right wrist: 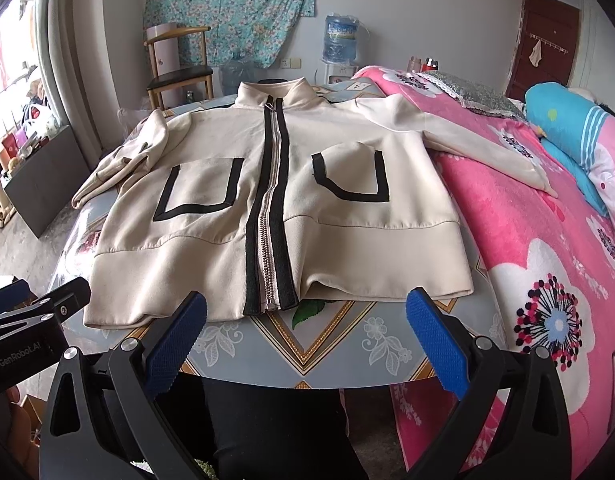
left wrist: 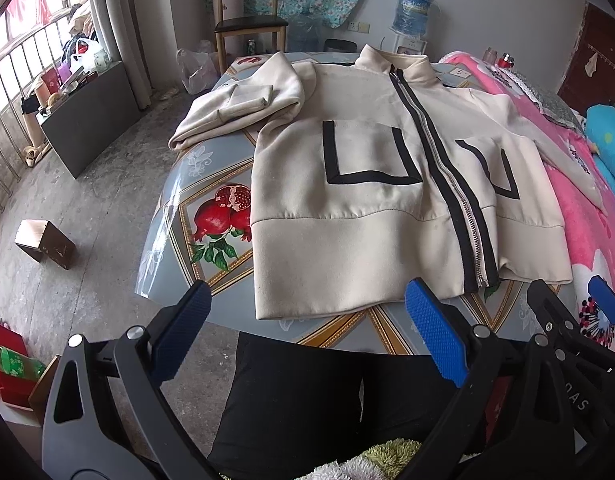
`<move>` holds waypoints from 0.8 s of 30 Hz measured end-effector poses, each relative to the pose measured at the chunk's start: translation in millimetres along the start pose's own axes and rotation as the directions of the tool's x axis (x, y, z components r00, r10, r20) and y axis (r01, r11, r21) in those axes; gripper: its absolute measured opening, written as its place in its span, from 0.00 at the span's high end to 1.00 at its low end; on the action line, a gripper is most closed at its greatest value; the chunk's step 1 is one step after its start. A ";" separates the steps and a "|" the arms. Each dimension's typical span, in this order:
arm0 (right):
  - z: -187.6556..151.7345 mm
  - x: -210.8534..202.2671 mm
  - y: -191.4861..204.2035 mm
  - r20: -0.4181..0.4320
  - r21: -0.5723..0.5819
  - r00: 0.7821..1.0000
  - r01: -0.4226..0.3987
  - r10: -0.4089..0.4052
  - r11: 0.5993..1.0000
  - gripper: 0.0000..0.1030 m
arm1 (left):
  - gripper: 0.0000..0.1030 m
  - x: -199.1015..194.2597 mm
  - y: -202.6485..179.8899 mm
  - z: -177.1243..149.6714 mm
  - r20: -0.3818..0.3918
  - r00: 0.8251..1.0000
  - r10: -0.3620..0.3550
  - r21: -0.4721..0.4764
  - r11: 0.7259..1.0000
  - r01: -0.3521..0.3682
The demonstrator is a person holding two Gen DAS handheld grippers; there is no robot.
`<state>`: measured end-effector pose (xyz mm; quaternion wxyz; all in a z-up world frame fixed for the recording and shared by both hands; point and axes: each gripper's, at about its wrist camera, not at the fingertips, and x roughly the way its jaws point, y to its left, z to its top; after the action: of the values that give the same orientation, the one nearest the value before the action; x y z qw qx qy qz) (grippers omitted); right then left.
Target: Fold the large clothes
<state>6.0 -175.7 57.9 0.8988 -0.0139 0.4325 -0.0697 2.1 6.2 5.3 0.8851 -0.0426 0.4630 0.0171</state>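
Nearest to us, both tools hang over the near edge of the table with nothing between their blue pads: our left gripper is spread wide, and so is our right gripper, each short of the hem and touching no cloth. Below them we see black trousers — the legs of the person holding the tools. Just past the fingertips begins the round table, covered in a grey-blue cloth printed with pomegranates and gold diamonds. On it lies the cream jacket, front up and zipped, its broad waistband nearest us and the stand-up collar at the far side; black strips flank the zipper, and a black-edged pocket sits on each side of it. The left sleeve is bunched on the table beside the body, while the right sleeve stretches off the table onto the pink flowered blanket of the bed alongside. Farther back stand a wooden chair and a water dispenser against the wall.
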 end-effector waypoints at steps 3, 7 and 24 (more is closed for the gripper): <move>-1.0 -0.9 1.5 -0.003 -0.004 1.000 0.001 -0.001 1.000 0.06 | 0.08 -0.2 1.9 0.1 0.000 1.000 0.002 -0.005 1.000 -0.002; -1.1 -0.9 2.3 -0.005 -0.009 1.000 0.001 -0.001 1.000 0.06 | 0.08 -0.5 2.6 -0.8 -0.001 1.000 0.003 -0.005 1.000 -0.003; -0.4 -1.3 1.6 -0.007 -0.021 1.000 0.007 -0.007 1.000 0.06 | 0.08 -0.2 2.2 -1.6 0.000 1.000 0.004 -0.006 1.000 -0.004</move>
<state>5.1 -174.0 58.5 0.8968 -0.0246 0.4365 -0.0683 0.6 8.2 4.4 0.8850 -0.0445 0.4630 0.0200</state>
